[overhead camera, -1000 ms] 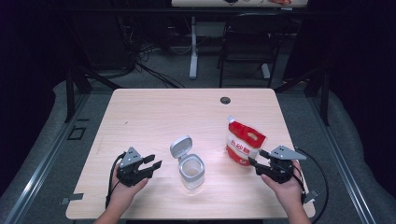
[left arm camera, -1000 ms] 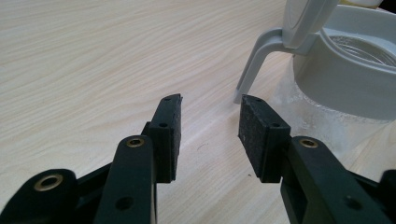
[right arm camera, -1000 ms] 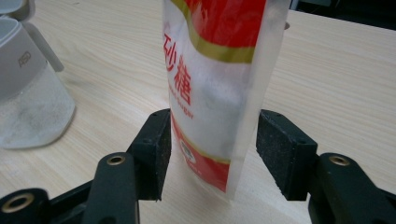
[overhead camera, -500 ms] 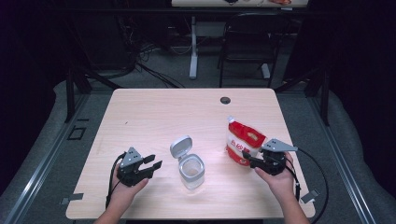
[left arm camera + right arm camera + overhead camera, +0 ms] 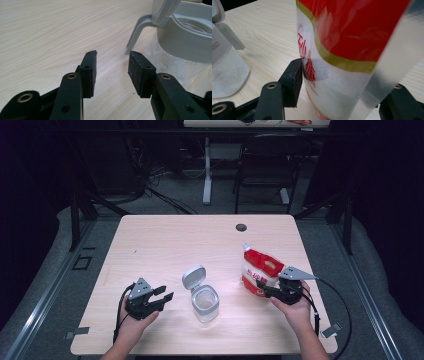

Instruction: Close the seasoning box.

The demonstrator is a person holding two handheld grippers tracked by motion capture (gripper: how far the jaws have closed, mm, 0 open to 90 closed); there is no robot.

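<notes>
- While the left gripper (image 5: 162, 298) is hovering open and empty beside the jar (image 5: 205, 302), its raised lid (image 5: 193, 278) is standing between them.
- The right gripper (image 5: 265, 290) is straddling the red bag (image 5: 260, 270); one pad is touching, the other is hidden.
- A cable hole (image 5: 241, 227) is sitting far off on the table (image 5: 175, 245).

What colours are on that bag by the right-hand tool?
The bag is red on top with a gold band, then clear with red lettering; clearest in the right gripper view.
</notes>
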